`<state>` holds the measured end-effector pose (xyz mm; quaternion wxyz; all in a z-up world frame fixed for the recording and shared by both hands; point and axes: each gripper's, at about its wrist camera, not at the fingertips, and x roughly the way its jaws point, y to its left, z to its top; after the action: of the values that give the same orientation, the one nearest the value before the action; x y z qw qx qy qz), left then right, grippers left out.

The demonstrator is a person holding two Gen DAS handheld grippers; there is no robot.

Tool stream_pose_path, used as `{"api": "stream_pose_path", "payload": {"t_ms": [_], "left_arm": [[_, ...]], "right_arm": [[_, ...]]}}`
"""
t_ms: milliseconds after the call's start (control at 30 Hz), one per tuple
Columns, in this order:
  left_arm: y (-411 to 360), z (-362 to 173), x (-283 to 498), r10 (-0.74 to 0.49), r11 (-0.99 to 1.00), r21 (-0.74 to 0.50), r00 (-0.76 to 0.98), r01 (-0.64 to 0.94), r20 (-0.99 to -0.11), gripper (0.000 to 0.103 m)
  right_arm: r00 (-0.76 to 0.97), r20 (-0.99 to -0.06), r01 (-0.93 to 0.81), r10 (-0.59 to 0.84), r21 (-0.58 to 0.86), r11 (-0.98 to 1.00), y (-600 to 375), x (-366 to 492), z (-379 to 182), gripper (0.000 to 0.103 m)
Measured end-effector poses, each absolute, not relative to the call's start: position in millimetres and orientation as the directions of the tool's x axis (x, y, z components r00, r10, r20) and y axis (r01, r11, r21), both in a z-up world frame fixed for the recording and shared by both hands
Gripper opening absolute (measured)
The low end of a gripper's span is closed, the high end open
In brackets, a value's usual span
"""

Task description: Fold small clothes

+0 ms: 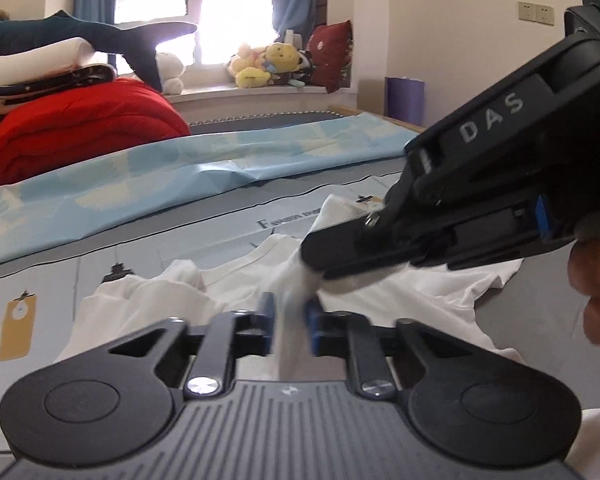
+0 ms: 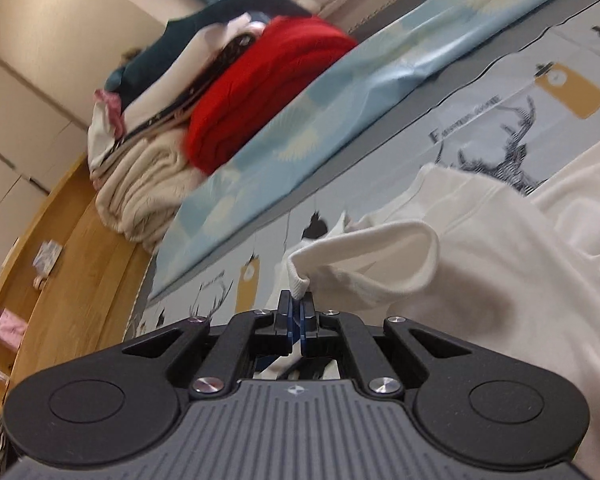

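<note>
The white garment [image 1: 380,300] lies rumpled on the bed [image 1: 140,248], over a grey printed sheet with deer and tag drawings. In the left wrist view a bunched strip of its cloth rises between the blue pads of the left tool [image 1: 290,320], which is clamped on it; the picture is blurred there. At two o'clock from that grip the right tool [image 1: 320,256] reaches in from the right edge, its black fingers pressed together on another fold of the same cloth, with fingers of a person's hand [image 1: 596,280] showing behind it. The right wrist view shows a ribbed cuff or hem of the white garment [image 2: 440,264] pinched at the tip of the right tool [image 2: 297,312], the fabric looping away toward three o'clock. Beyond the garment, at eleven o'clock, a light blue patterned cloth [image 1: 160,176] lies across the bed. Farther at ten o'clock sits a stack of bedding: a red quilt [image 1: 80,132], folded pale blankets, and a dark shark plush [image 1: 100,36] on top. Soft toys [image 1: 268,64] line the window sill at twelve o'clock.
</note>
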<state>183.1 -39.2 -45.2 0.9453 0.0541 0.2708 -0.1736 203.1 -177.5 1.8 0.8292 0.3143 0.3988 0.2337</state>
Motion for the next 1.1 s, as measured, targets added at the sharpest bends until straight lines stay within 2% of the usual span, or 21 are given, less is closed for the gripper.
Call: {"api": "stream_pose_path", "payload": {"t_ms": [100, 167, 200, 267, 367, 433, 533, 567, 633, 733, 833, 900, 967, 1033, 1100], "left_arm": [[-38, -43, 190, -0.27, 0.941, 0.023, 0.792, 0.337, -0.547, 0.007], [-24, -40, 195, -0.247, 0.952, 0.013, 0.788, 0.307, -0.565, 0.006], [-12, -40, 202, -0.207, 0.964, 0.015, 0.786, 0.265, -0.583, 0.006], [19, -42, 213, -0.118, 0.986, 0.02, 0.779, 0.164, -0.615, 0.006], [100, -44, 227, 0.1, 0.995, 0.064, 0.751, -0.077, -0.652, 0.006], [172, -40, 226, 0.303, 0.947, 0.124, 0.696, -0.296, -0.651, 0.006], [279, -38, 211, 0.689, 0.692, 0.338, 0.444, -0.638, -0.572, 0.006], [309, -37, 202, 0.77, 0.587, 0.381, 0.347, -0.715, -0.535, 0.006], [354, -31, 186, 0.845, 0.433, 0.405, 0.205, -0.806, -0.495, 0.012], [367, -16, 168, 0.833, 0.405, 0.287, 0.22, -0.868, -0.508, 0.03], [332, -16, 187, 0.682, 0.595, 0.125, 0.416, -0.794, -0.601, 0.033], [288, -26, 209, 0.485, 0.781, 0.029, 0.576, -0.624, -0.657, 0.033], [240, -37, 227, 0.287, 0.902, -0.039, 0.664, -0.43, -0.69, 0.034], [195, -48, 239, 0.085, 0.968, -0.107, 0.693, -0.229, -0.716, 0.034], [160, -60, 245, -0.006, 0.99, -0.1, 0.68, -0.099, -0.734, 0.034]], "right_arm": [[0.575, -0.527, -0.14, 0.626, 0.69, 0.71, -173, 207, 1, 0.003], [0.593, -0.555, -0.101, 0.584, 0.668, 0.737, -175, 210, 0, 0.009], [0.61, -0.568, -0.075, 0.552, 0.652, 0.755, -177, 211, -1, 0.026], [0.662, -0.585, -0.013, 0.468, 0.615, 0.788, -183, 211, -1, 0.044], [0.667, -0.66, 0.1, 0.347, 0.54, 0.836, -194, 217, -11, 0.045], [0.621, -0.735, 0.184, 0.27, 0.472, 0.862, -200, 220, -21, 0.045], [0.547, -0.814, 0.272, 0.195, 0.394, 0.878, -205, 221, -38, 0.045], [0.536, -0.819, 0.284, 0.205, 0.404, 0.87, -206, 221, -41, 0.044], [0.532, -0.814, 0.277, 0.232, 0.426, 0.861, -207, 218, -43, 0.044], [0.54, -0.809, 0.247, 0.231, 0.415, 0.876, -202, 216, -42, 0.044], [0.538, -0.813, 0.25, 0.224, 0.407, 0.878, -198, 218, -43, 0.044], [0.531, -0.82, 0.257, 0.213, 0.395, 0.882, -194, 219, -46, 0.044], [0.529, -0.823, 0.258, 0.208, 0.39, 0.884, -191, 220, -48, 0.044], [0.528, -0.825, 0.259, 0.203, 0.384, 0.886, -189, 220, -49, 0.044], [0.525, -0.827, 0.26, 0.202, 0.382, 0.887, -188, 220, -49, 0.044]]}}
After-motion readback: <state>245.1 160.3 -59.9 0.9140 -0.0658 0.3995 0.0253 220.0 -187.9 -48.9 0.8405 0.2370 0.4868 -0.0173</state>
